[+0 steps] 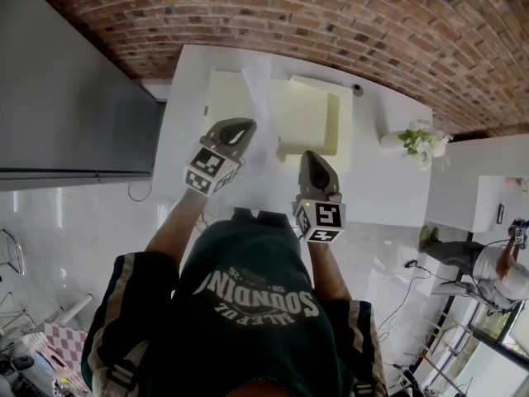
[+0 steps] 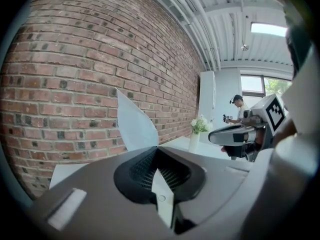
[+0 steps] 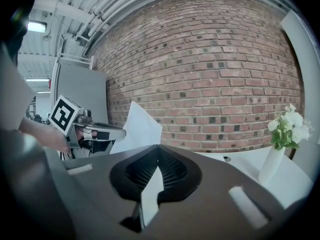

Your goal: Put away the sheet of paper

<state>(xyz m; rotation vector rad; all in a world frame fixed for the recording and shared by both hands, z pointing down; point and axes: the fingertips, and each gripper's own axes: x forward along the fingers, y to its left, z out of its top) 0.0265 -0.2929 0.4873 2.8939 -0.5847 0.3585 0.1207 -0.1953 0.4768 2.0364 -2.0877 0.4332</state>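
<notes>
— Brick wall (image 1: 331,15), white table (image 1: 388,188): where is the sheet of paper (image 1: 258,98)?
— Upright over the table's left half, pinched by the left gripper (image 1: 246,127). The right gripper (image 1: 312,155), to its right, is pressed together and empty.

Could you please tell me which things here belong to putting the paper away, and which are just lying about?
Job: sheet of paper, pinched in the left gripper's shut jaws; right gripper, shut; cream tray or folder on the white table.
Lying about: vase of flowers; grey cabinet.
</notes>
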